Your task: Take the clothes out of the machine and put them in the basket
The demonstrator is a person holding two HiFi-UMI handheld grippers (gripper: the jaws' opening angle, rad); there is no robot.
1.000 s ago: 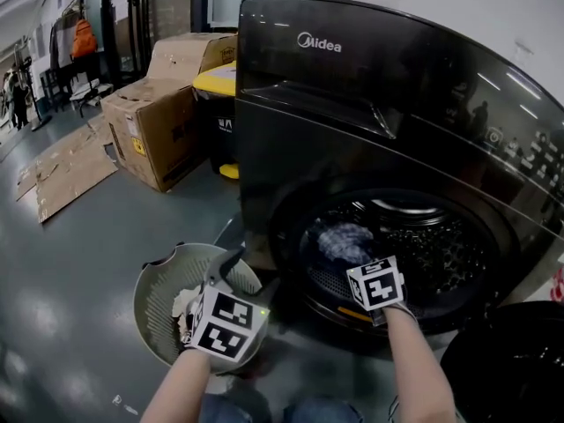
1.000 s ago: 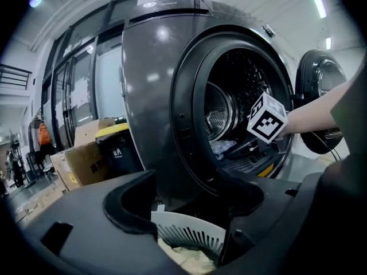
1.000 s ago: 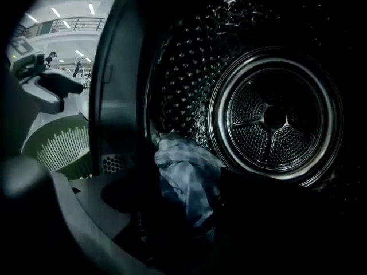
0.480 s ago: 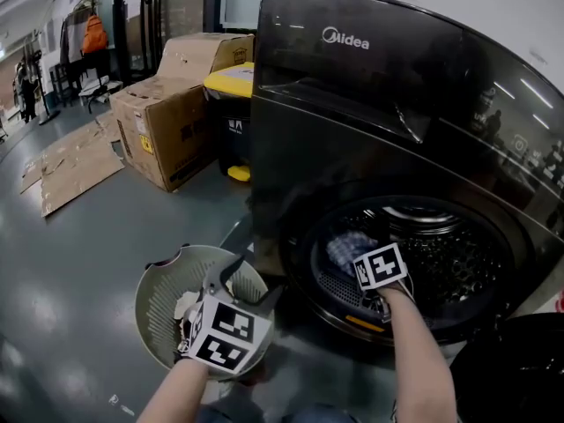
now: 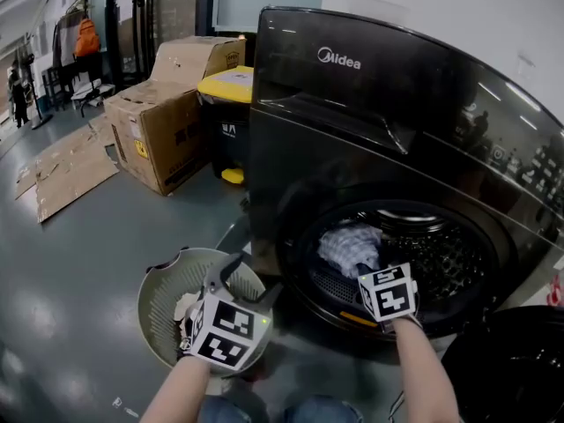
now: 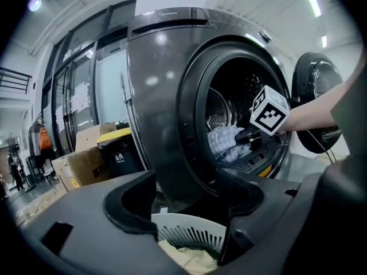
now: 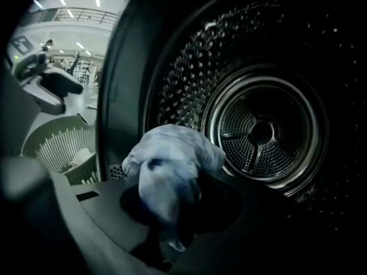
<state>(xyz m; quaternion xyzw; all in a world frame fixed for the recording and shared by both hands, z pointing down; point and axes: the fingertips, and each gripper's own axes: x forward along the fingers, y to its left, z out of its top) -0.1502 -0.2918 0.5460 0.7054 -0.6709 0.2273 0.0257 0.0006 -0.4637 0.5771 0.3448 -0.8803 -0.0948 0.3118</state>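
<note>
Fingers of right gripper (image 5: 367,270): just closed in and now clamped on pale blue cloth (image 7: 172,165), held up at mouth of drum (image 7: 261,133) inside dark washing machine (image 5: 352,104), door (image 5: 515,368) swung open. Fingers of left gripper (image 6: 184,188): apart, nothing between, hovering over round grey basket (image 5: 159,276) on floor (image 5: 79,263) just beside machine's front. Cream garment (image 6: 189,259) already lying in basket. Cardboard boxes (image 5: 159,130) and yellow-lidded bin (image 5: 229,86) farther back, beside machine.
</note>
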